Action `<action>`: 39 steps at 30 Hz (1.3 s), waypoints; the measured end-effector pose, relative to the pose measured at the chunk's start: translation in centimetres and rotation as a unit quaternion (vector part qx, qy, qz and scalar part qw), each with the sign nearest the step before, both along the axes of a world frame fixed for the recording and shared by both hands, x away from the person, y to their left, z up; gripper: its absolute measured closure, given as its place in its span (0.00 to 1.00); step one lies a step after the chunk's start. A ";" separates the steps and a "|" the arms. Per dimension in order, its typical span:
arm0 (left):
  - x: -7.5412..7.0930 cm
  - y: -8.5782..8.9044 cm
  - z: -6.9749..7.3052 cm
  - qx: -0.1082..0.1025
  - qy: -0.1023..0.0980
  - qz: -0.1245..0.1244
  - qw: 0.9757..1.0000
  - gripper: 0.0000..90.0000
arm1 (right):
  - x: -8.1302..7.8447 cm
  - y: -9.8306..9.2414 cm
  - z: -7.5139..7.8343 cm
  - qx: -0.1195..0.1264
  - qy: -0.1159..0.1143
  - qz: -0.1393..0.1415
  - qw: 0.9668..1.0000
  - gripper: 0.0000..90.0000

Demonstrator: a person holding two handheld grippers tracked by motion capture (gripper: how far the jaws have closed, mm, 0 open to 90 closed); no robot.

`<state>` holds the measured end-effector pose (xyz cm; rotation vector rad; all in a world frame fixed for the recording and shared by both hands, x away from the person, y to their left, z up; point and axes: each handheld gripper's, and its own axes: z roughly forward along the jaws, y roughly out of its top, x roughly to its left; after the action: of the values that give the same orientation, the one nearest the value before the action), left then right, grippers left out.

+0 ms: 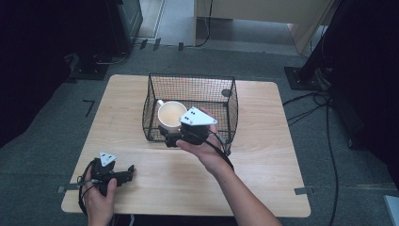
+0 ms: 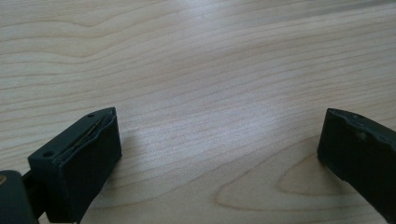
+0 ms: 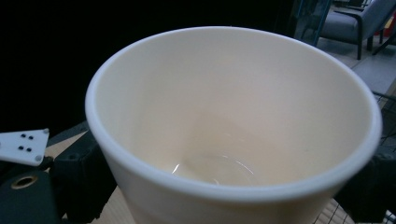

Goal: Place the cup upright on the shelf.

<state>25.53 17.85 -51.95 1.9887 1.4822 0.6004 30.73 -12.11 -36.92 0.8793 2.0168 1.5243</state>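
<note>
At the near left of the desk (image 1: 263, 155), the left claw (image 1: 123, 173) rests idle, its jaws apart over bare wood. Further right, the right claw (image 1: 175, 136) is clamped on a cream mug (image 1: 171, 114), holding it upright at the near edge of the black wire basket (image 1: 230, 106). Whether the mug's base touches the basket floor cannot be told. Setting it down and letting go seems to be left.

High view overlooks the table (image 1: 263, 155); gripper views sit close, perhaps sharing its wood.
</note>
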 end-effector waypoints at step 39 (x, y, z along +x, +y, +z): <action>0.0 0.0 0.0 0.000 0.000 -0.001 1.000 0.00 | 13.9 -4.3 -4.0 0.001 0.012 -0.041 0.999 0.10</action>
<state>25.53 17.86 -51.95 1.9901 1.4812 0.6006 44.61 -16.36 -40.92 0.9734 1.9709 1.4788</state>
